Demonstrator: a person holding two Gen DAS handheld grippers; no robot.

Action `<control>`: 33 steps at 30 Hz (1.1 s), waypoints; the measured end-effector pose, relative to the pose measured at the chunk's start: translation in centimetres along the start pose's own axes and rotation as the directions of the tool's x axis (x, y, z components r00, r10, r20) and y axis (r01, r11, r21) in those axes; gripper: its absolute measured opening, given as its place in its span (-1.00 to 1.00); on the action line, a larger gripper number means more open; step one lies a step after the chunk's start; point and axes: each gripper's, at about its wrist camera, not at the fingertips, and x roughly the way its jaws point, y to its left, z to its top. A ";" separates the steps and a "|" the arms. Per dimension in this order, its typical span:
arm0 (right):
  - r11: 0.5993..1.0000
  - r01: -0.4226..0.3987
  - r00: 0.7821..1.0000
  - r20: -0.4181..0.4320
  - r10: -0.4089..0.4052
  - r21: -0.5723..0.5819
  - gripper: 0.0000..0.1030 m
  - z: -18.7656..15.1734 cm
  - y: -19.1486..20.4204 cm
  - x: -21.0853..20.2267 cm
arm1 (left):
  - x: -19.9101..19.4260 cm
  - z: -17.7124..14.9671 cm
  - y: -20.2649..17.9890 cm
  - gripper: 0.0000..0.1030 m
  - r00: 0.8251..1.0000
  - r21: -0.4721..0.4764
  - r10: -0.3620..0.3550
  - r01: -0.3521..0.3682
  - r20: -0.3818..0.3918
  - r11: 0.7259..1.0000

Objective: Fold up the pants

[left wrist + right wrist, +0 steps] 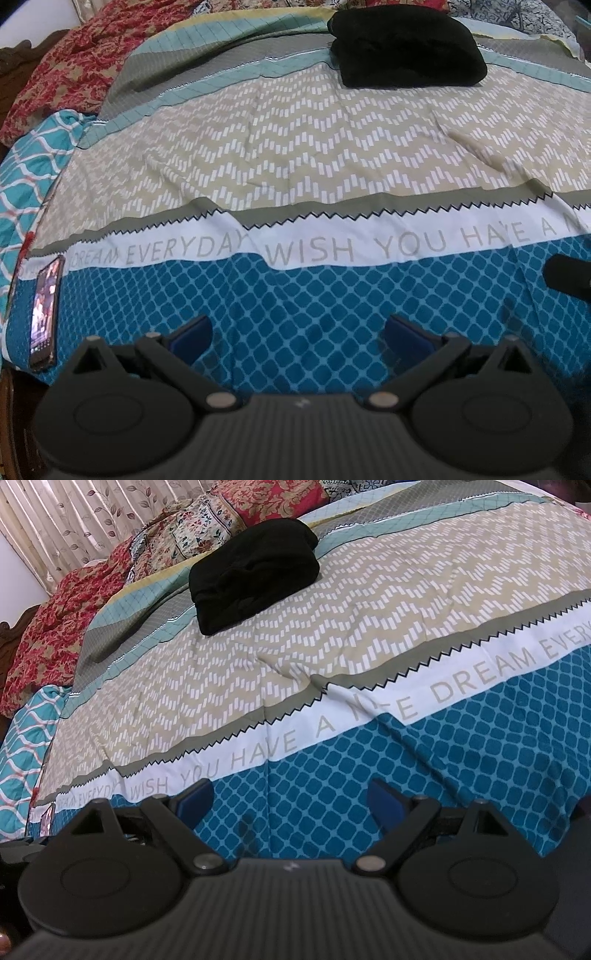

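Fingers [192, 334] of the left gripper [297, 338] spread wide and hold nothing; the right gripper [291, 799] is equally wide and bare. Both hover over the blue-patterned bedspread [332, 295]. Black pants [406, 48] sit folded at the bed's far side, well apart. 1 phone [46, 312] lies at the left edge.

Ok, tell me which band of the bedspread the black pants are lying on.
The pants lie mostly on the grey and light-teal bands at the far side, their near edge reaching the beige zigzag band. The white lettered band and blue lattice band are far nearer both grippers.
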 end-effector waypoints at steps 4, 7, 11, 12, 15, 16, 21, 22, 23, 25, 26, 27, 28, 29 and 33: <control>1.000 0.000 1.000 0.000 0.000 -0.001 0.79 0.0 0.0 0.0 | 0.2 -0.1 0.0 1.00 1.000 -0.005 -0.018 0.018 -0.015 1.000; 1.000 0.001 1.000 0.001 -0.001 0.001 0.79 0.0 0.1 0.0 | 0.3 -0.1 0.0 1.00 0.999 -0.008 -0.027 0.027 -0.021 1.000; 1.000 0.000 1.000 0.000 0.000 0.000 0.79 0.0 0.0 0.0 | 0.4 -0.2 -0.1 1.00 0.999 -0.006 -0.033 0.032 -0.028 0.999; 1.000 0.000 1.000 0.000 0.000 0.000 0.79 0.0 0.0 0.0 | 0.4 -0.2 -0.1 1.00 0.999 -0.005 -0.033 0.033 -0.028 0.999; 1.000 0.000 1.000 -0.001 0.000 -0.001 0.79 0.0 -0.1 0.0 | 0.4 -0.2 -0.2 1.00 0.999 -0.003 -0.032 0.032 -0.029 0.999; 1.000 0.000 1.000 -0.001 0.000 0.000 0.79 0.0 -0.1 0.0 | 0.5 -0.2 -0.2 1.00 0.999 -0.003 -0.032 0.032 -0.030 0.999; 1.000 0.000 1.000 -0.001 0.000 0.001 0.79 0.0 -0.1 0.0 | 0.5 -0.3 -0.1 1.00 0.999 -0.004 -0.032 0.032 -0.033 0.999; 1.000 0.000 1.000 -0.001 0.000 0.001 0.79 0.0 -0.1 0.0 | 0.5 -0.3 -0.1 1.00 0.999 -0.004 -0.032 0.032 -0.033 0.999; 1.000 0.000 1.000 -0.001 0.000 0.002 0.79 0.0 -0.1 0.0 | 0.5 -0.3 -0.1 1.00 0.999 -0.005 -0.033 0.033 -0.034 0.999; 1.000 0.001 1.000 -0.002 -0.001 0.003 0.79 -0.1 -0.1 0.0 | 0.6 -0.3 0.0 1.00 0.999 -0.005 -0.034 0.034 -0.036 0.999; 1.000 0.001 1.000 -0.001 -0.001 0.003 0.79 -0.2 0.0 0.1 | 0.6 -0.3 0.0 1.00 0.999 -0.006 -0.035 0.034 -0.038 0.999; 1.000 0.002 1.000 -0.001 -0.002 0.003 0.79 -0.2 0.0 0.1 | 0.6 -0.3 0.0 1.00 0.999 -0.008 -0.036 0.036 -0.040 0.999; 1.000 0.002 1.000 -0.001 -0.002 0.004 0.79 -0.2 0.1 0.1 | 0.7 -0.4 0.0 1.00 0.998 -0.009 -0.037 0.037 -0.041 0.999; 1.000 0.003 1.000 -0.001 -0.003 0.005 0.79 -0.2 0.1 0.1 | 0.7 -0.4 0.0 1.00 0.998 -0.011 -0.038 0.037 -0.043 0.999; 1.000 0.002 1.000 -0.003 -0.002 0.006 0.79 -0.3 0.1 0.2 | 0.7 -0.3 0.0 1.00 0.998 -0.008 -0.035 0.034 -0.044 0.999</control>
